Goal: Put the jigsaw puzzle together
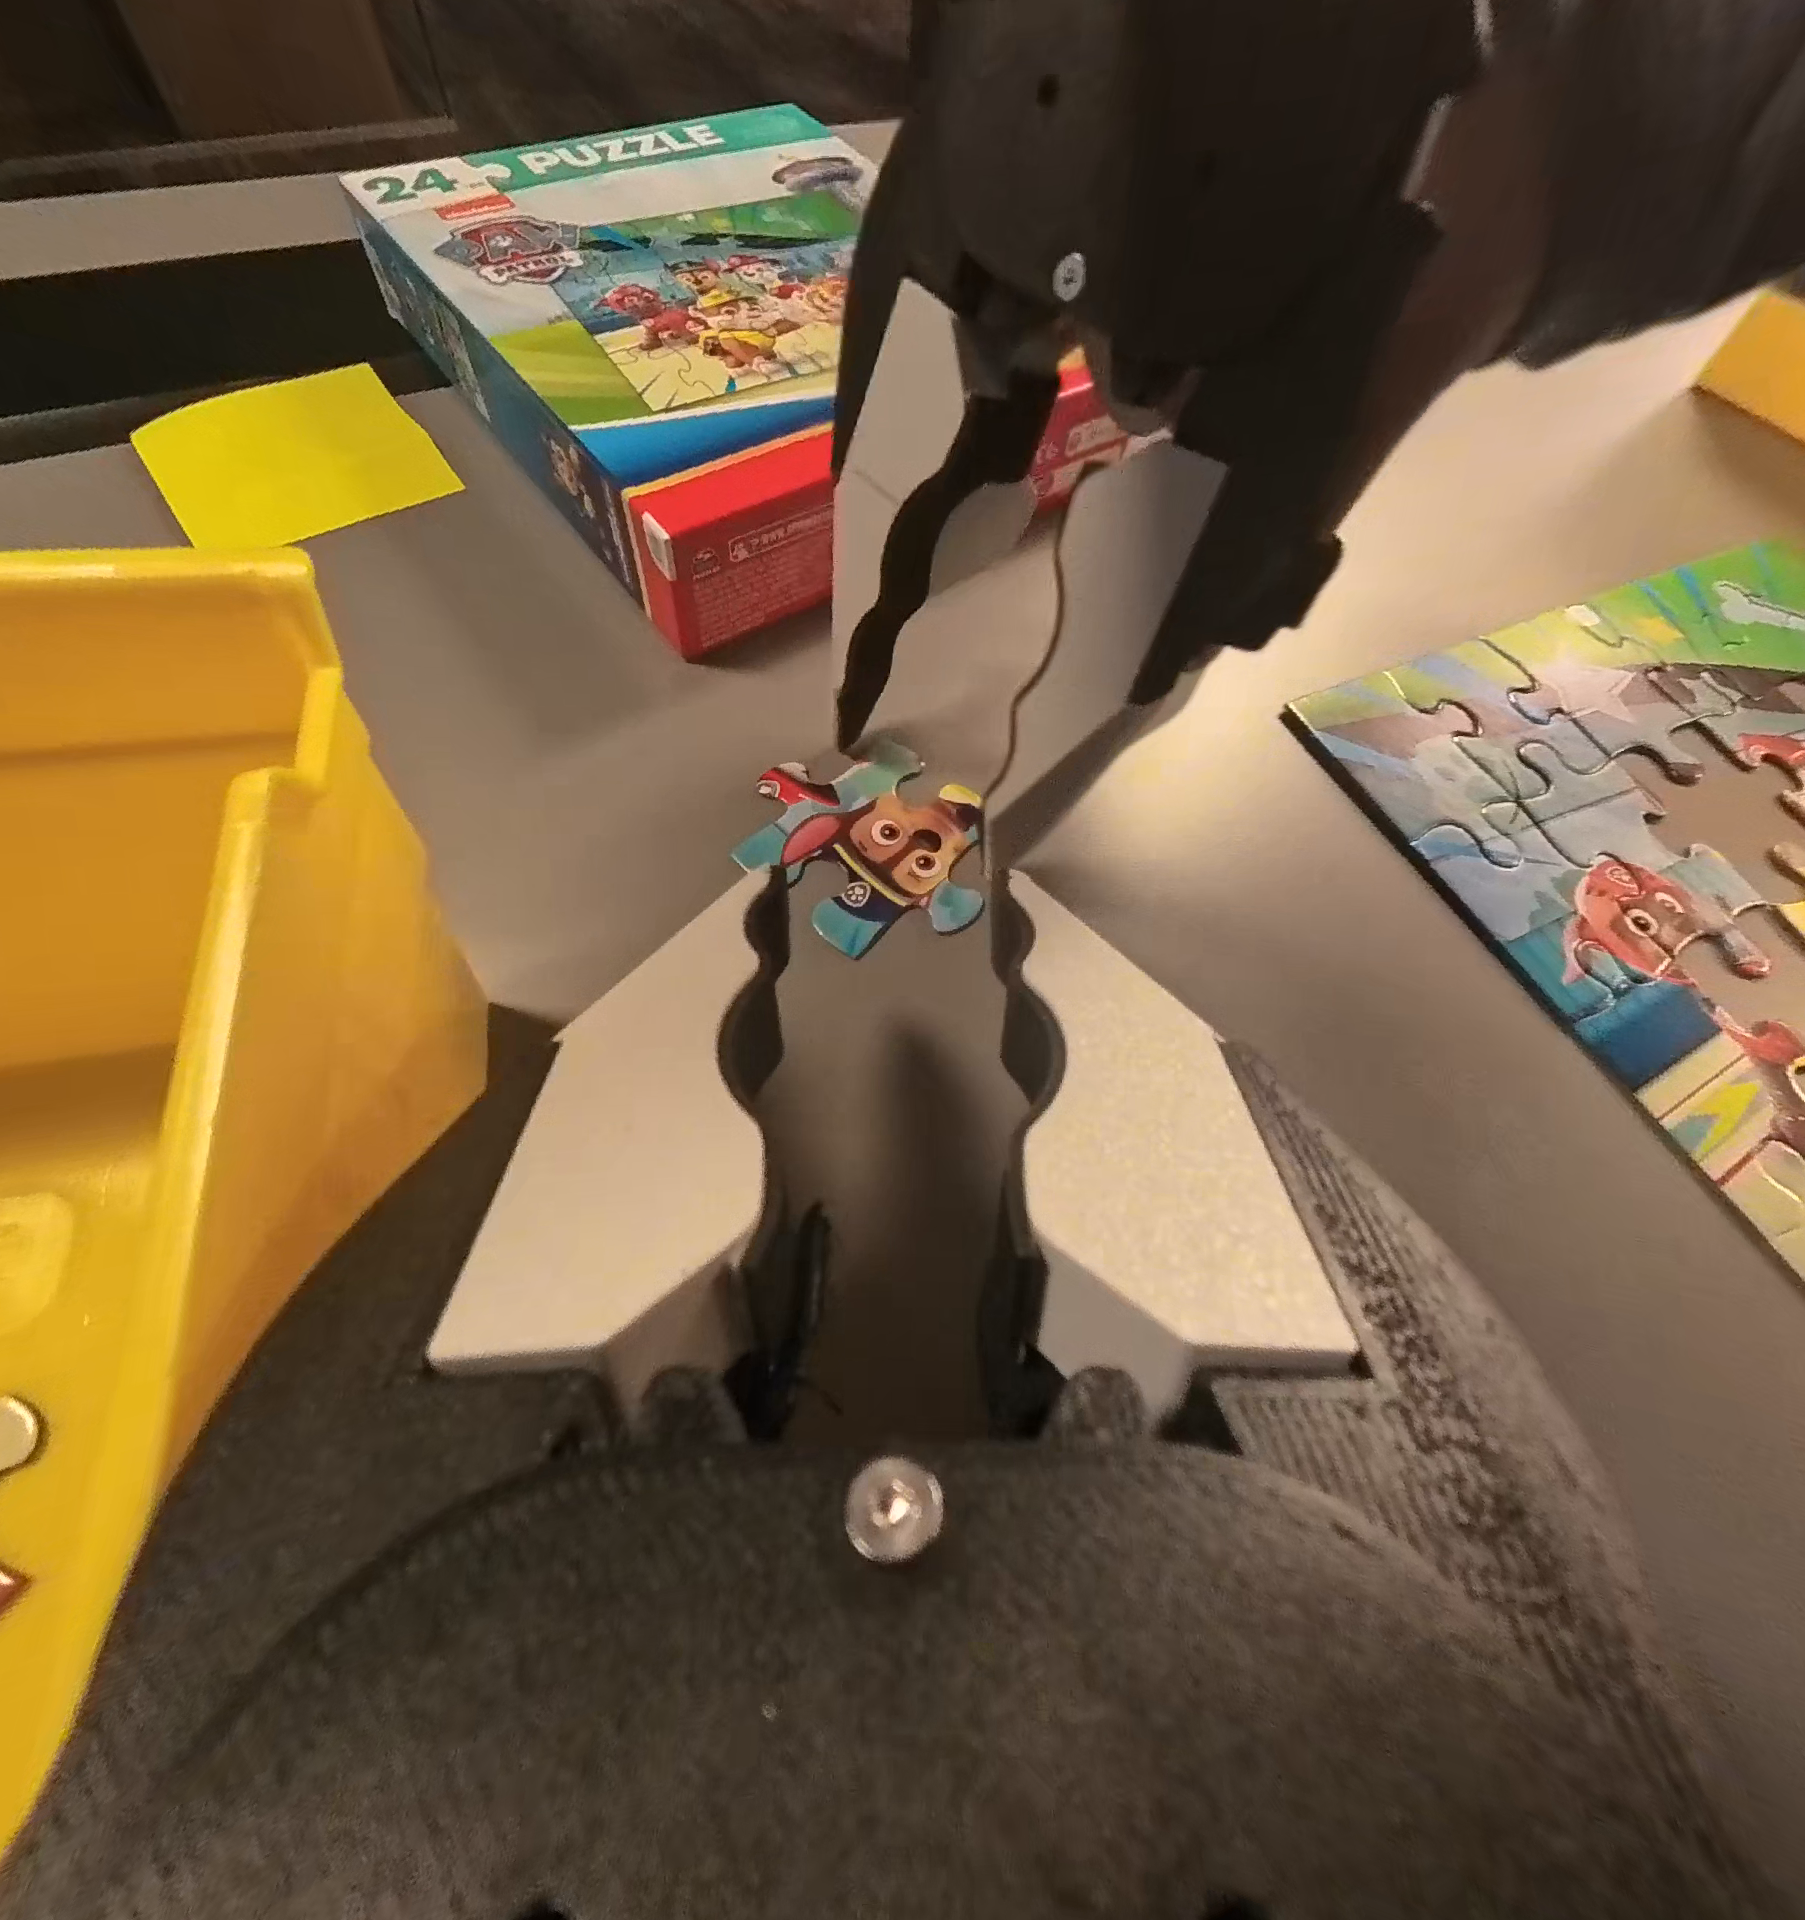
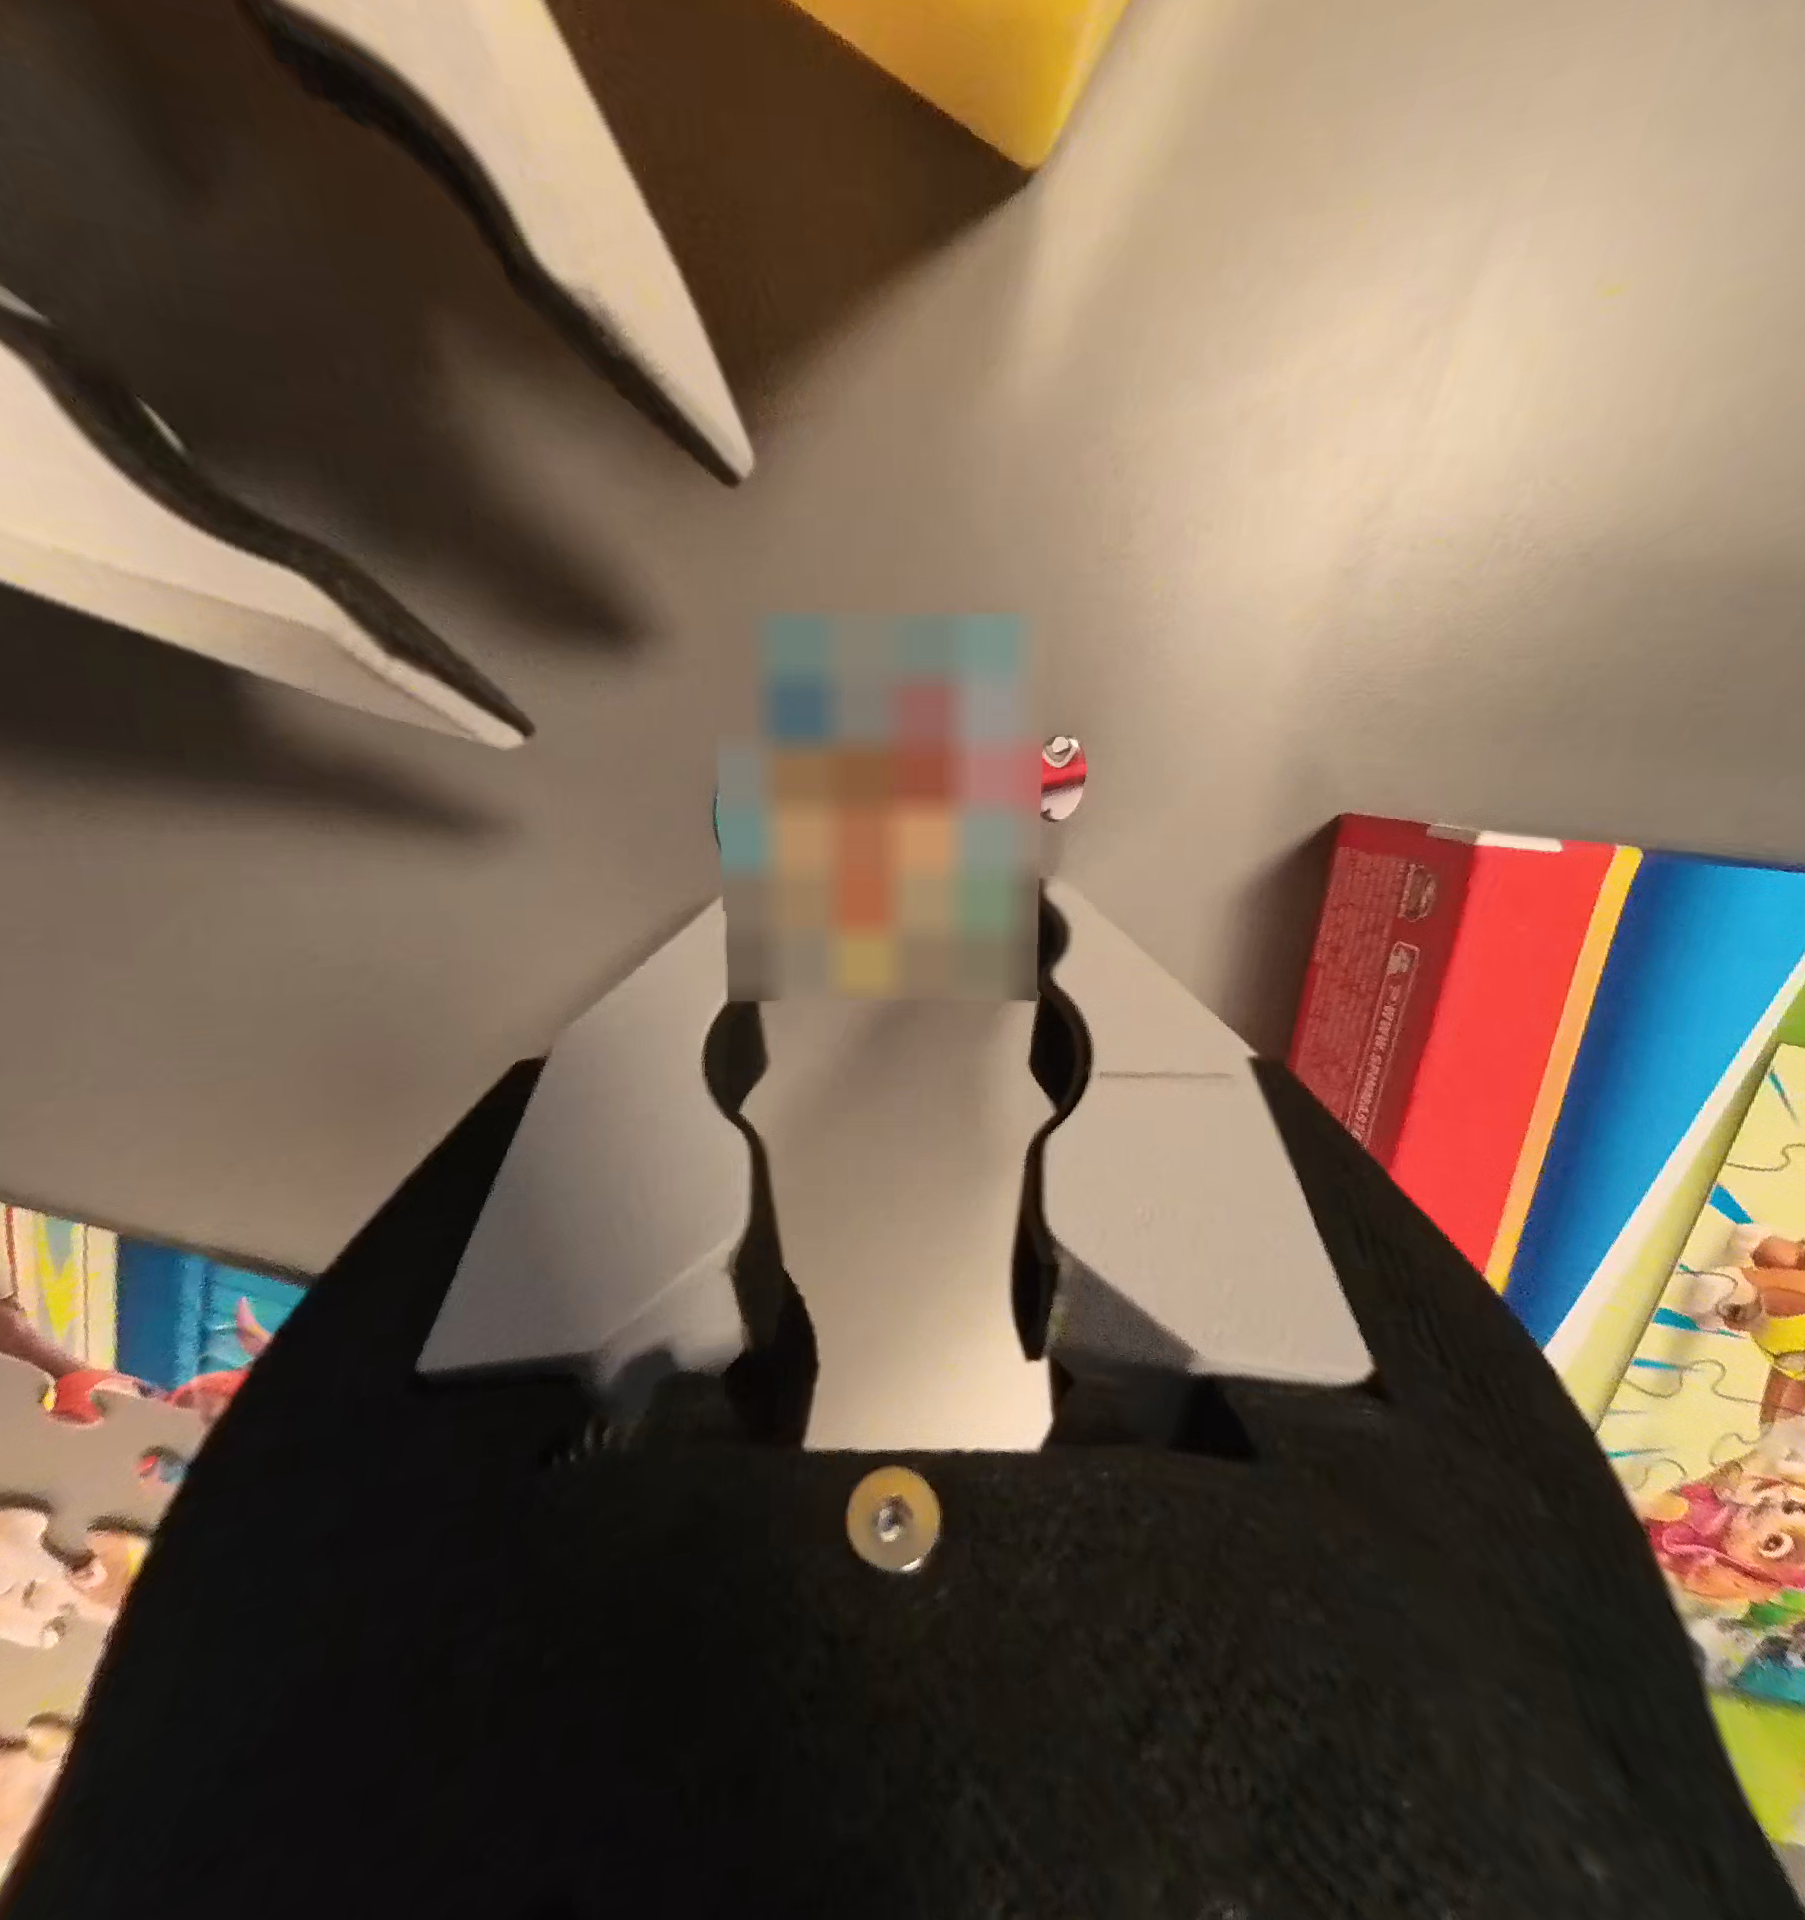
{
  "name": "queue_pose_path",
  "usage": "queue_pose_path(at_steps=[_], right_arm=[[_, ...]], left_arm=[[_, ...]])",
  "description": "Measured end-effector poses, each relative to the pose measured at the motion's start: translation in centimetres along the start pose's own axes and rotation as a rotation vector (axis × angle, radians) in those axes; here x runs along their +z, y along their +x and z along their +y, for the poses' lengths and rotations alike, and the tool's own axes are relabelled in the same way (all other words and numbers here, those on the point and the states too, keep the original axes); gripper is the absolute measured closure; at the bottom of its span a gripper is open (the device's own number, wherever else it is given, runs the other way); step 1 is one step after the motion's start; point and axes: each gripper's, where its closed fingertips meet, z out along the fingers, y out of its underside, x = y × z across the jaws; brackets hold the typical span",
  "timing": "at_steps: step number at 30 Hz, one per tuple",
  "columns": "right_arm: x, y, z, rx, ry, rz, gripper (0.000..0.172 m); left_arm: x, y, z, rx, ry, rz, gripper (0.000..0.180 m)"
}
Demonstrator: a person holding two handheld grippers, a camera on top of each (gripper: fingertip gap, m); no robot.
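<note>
Up close, spread fingers of the left claw (image 1: 887, 883), gripping nothing, hovering over the grey worktop (image 1: 586, 727). Just beyond, toward the worktop's middle, a puzzle piece (image 1: 877, 852) lying flat, pinched at opposite edges by the right claw (image 1: 919, 781) reaching down from above. Left edge: yellow bin (image 1: 150, 831), yellow note (image 1: 295, 457). Far edge: puzzle box (image 1: 617, 364). Right edge: half-built puzzle (image 1: 1604, 831).

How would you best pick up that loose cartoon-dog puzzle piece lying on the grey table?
The flat cardboard cartoon-dog puzzle piece lies face-up on the grey table. Probably come straight down and pinch two opposite edges, avoiding its knobs; being thin, it offers no raised part to grip.
</note>
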Motion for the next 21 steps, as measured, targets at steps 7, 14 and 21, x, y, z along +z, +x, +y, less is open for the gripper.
queue_pose_path(at_steps=[7, 14, 21], right_arm=[[0.0, -1.0, -0.2, 0.046, 0.0, -0.082, 0.172], [0.0, -3.6, 0.3, 0.009, 0.049, -0.103, 0.172], [-0.1, -5.0, 0.5, 0.025, 0.052, -0.077, 0.152]], left_arm=[[0.0, -0.1, 0.0, -0.002, 0.003, -0.003, 0.142], [0.0, 0.0, 0.0, 0.005, -0.004, -0.002, 0.142], [0.0, 0.1, 0.1, 0.011, -0.008, -0.004, 0.142]])
